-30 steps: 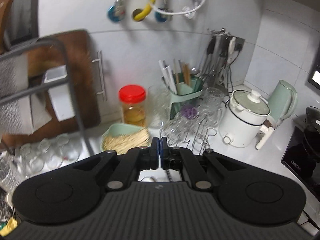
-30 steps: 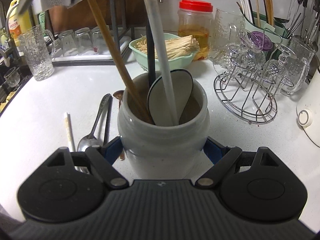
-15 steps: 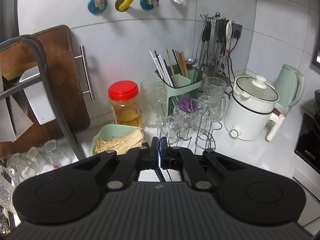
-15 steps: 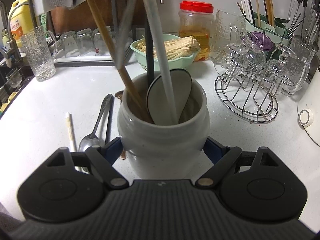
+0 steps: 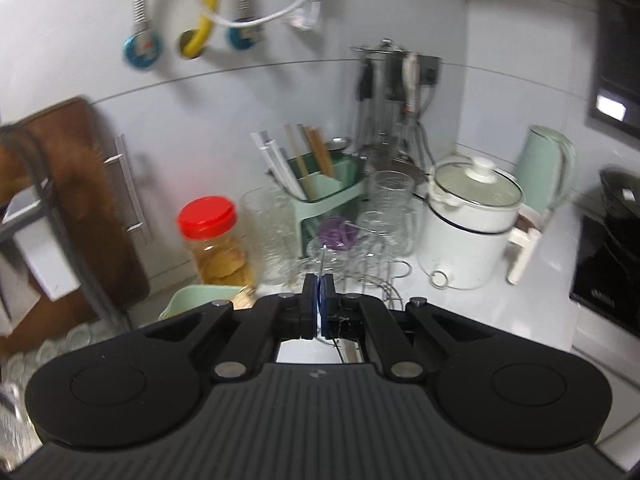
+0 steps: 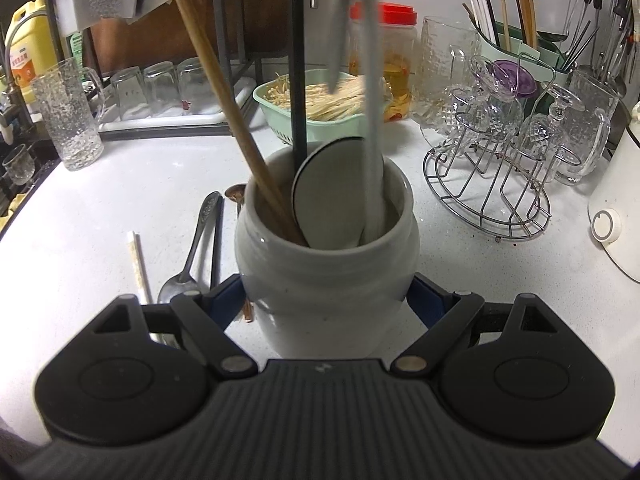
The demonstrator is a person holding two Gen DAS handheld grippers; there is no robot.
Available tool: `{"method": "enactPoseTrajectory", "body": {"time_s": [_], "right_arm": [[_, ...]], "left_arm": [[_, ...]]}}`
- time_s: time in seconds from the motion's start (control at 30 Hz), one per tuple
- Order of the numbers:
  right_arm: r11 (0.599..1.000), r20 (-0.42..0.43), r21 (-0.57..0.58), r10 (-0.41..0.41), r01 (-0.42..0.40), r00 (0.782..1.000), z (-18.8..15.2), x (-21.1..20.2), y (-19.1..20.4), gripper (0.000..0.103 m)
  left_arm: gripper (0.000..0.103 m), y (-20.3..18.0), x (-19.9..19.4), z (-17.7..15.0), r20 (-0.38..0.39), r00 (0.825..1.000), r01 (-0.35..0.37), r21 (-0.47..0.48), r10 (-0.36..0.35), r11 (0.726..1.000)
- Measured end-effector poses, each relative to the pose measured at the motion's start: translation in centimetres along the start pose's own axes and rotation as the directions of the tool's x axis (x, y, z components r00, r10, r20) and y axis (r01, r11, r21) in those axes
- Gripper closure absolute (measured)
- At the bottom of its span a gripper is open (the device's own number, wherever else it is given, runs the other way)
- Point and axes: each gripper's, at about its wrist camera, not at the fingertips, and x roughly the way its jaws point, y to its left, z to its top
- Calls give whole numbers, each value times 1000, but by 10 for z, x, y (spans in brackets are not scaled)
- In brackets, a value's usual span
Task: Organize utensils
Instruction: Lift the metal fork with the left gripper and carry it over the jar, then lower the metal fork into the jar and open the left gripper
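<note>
Right gripper (image 6: 326, 300) jaws clamping white crock (image 6: 326, 264), standing on bench (image 6: 100, 208), holding utensils. Left gripper (image 5: 319, 300) jaws pressing together; thin metal utensil showing beneath them. Spoon (image 6: 188, 260) lying beside crock.

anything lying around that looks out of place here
Yes: a metal spoon, a dark chopstick and a pale chopstick lie loose on the counter, left of the white crock holding the other utensils.
</note>
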Motion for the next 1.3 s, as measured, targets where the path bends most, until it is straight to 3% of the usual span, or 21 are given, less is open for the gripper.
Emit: {"method": "enactPoseTrajectory", "body": {"time_s": [0.17, 0.37, 0.67, 0.8, 1.03, 1.2, 1.3], "right_arm": [[1000, 3, 3, -3, 3, 1000, 0, 0, 1, 14], [1000, 7, 8, -5, 5, 1000, -1, -1, 1, 14], [1000, 9, 10, -7, 7, 1000, -1, 0, 2, 14], [1000, 10, 10, -7, 7, 1000, -1, 0, 2, 14], [1000, 11, 8, -6, 5, 1000, 0, 0, 2, 14], [1000, 21, -2, 2, -2, 1000, -1, 0, 2, 14], [1000, 24, -10, 8, -8, 1000, 0, 1, 1, 14]], "left_arm": [[102, -8, 5, 3, -12, 999, 38, 50, -37, 998], [102, -6, 18, -4, -40, 999, 17, 61, -15, 998], [102, 6, 30, -23, -52, 999, 14, -6, -14, 1000], [102, 5, 37, -30, -99, 995, 1, -12, -2, 1000], [102, 0, 37, -36, -208, 978, 11, -15, -14, 1000], [100, 3, 42, -41, -333, 936, 97, -77, -117, 992], [100, 2, 45, -45, -369, 923, 93, -68, -112, 993]]}}
